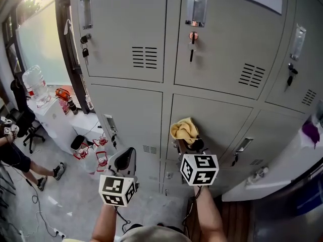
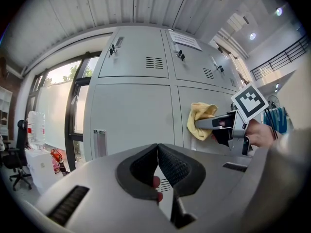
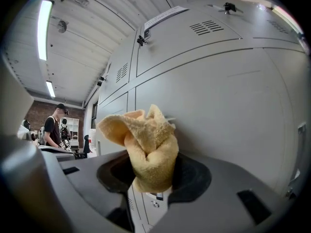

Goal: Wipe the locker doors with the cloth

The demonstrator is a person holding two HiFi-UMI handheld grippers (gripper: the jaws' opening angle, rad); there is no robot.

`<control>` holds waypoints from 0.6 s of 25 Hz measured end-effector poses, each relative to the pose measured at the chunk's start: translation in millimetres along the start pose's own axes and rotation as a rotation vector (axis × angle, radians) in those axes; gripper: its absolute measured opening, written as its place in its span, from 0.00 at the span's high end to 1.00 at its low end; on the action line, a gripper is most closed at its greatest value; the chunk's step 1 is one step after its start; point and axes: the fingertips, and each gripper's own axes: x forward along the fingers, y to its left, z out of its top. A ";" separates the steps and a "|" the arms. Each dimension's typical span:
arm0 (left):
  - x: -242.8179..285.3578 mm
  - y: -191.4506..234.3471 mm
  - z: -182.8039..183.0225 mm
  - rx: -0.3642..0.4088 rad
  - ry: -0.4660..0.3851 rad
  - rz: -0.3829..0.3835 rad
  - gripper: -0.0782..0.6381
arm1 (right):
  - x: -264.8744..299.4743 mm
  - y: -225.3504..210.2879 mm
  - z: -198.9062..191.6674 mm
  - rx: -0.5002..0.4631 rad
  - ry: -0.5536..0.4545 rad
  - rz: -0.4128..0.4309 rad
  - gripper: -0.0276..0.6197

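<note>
In R gripper (image 1: 189,141) jaws sat the cloth (image 1: 184,130), up by the mid lower locker door (image 1: 222,120). L gripper (image 1: 126,163) was left of it, slightly lower in head view, before the lower-left door (image 1: 133,115). Upper doors (image 1: 126,29) sat above. Far left, a water bottle (image 1: 36,83) stood on a table (image 1: 55,120), w/ a window (image 1: 40,39) behind.

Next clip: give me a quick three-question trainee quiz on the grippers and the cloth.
1. True or false: the left gripper has its jaws together, with nothing between them.
2. The right gripper holds: A a sponge, B a yellow cloth, C a key.
3. Fill in: in the head view the cloth is before a locker door of the ___ column.
Key: 1 true; 2 B; 3 middle.
</note>
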 end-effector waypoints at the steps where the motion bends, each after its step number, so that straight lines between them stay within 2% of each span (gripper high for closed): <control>1: 1.4 -2.9 0.2 0.000 -0.001 -0.007 0.86 | -2.0 -3.8 -0.7 0.000 0.002 -0.009 0.68; 15: 19.6 -41.7 2.5 0.001 -0.003 -0.111 0.86 | -27.7 -53.8 -13.0 0.007 0.035 -0.121 0.68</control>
